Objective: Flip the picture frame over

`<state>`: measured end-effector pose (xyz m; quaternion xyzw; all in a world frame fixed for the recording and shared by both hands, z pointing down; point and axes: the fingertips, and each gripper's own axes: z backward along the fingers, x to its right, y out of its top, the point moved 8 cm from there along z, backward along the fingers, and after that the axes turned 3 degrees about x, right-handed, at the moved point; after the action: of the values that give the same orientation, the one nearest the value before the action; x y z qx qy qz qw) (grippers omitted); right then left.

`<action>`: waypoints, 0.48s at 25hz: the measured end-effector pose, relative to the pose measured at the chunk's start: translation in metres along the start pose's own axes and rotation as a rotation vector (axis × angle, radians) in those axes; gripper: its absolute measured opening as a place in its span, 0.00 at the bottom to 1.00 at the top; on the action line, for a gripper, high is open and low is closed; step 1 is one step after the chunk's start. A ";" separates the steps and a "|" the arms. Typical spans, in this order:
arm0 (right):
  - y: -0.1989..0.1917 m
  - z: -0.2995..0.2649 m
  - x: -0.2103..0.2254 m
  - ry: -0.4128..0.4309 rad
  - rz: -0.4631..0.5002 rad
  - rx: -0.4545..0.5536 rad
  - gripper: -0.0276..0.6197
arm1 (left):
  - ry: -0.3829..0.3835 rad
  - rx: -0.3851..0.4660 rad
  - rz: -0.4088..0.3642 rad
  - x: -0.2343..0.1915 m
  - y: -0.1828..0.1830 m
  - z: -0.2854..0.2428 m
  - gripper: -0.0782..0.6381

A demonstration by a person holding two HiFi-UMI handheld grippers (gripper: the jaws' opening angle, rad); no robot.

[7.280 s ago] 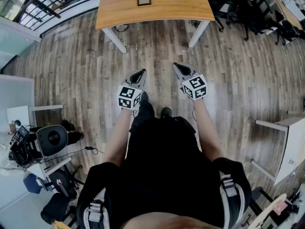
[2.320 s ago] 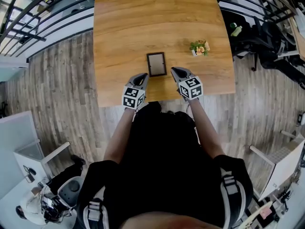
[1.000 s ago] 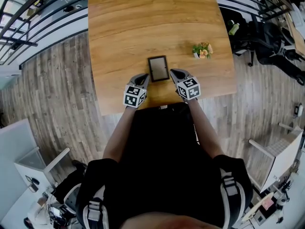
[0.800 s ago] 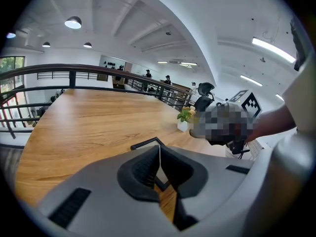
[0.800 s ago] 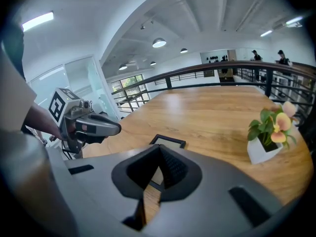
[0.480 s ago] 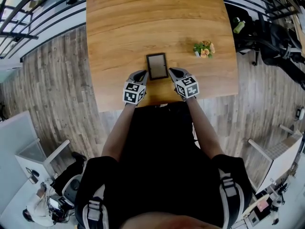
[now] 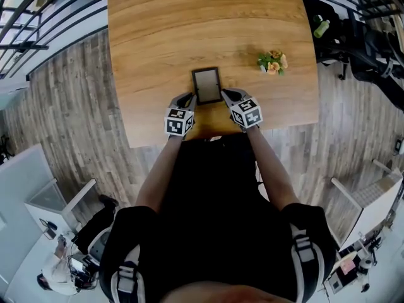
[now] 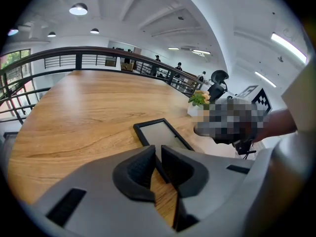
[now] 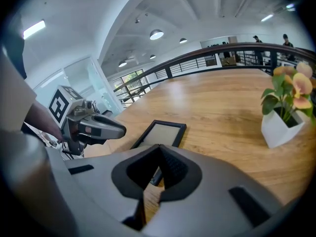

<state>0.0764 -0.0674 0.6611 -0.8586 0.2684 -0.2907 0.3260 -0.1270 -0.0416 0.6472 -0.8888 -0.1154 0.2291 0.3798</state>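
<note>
Two closed, empty units: left gripper (image 7: 188,97) and right gripper (image 7: 226,94), flanking the picture frame (image 7: 207,85). Open your jaws, then pinch opposite edges

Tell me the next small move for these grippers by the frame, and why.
Probably open the right gripper before reaching in. It and the left gripper are shut and empty, flanking the near end of the picture frame, which lies flat on the table; shut jaws cannot pinch its edge.
</note>
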 end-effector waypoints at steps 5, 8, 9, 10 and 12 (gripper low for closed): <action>-0.008 -0.004 -0.003 0.018 0.001 -0.020 0.05 | 0.018 -0.049 0.054 -0.003 -0.020 -0.009 0.16; -0.016 -0.003 -0.005 0.023 -0.007 -0.033 0.05 | 0.009 -0.071 0.073 0.001 -0.026 -0.017 0.23; -0.019 -0.003 -0.006 0.023 -0.012 -0.037 0.05 | 0.004 -0.079 0.072 0.003 -0.027 -0.020 0.25; -0.021 -0.004 -0.007 0.024 -0.014 -0.040 0.05 | 0.001 -0.086 0.070 0.004 -0.029 -0.022 0.26; -0.022 -0.004 -0.007 0.026 -0.015 -0.044 0.05 | 0.003 -0.101 0.059 0.005 -0.030 -0.027 0.26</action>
<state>0.0751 -0.0498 0.6770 -0.8638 0.2726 -0.2981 0.3012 -0.1099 -0.0359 0.6834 -0.9101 -0.0999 0.2330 0.3277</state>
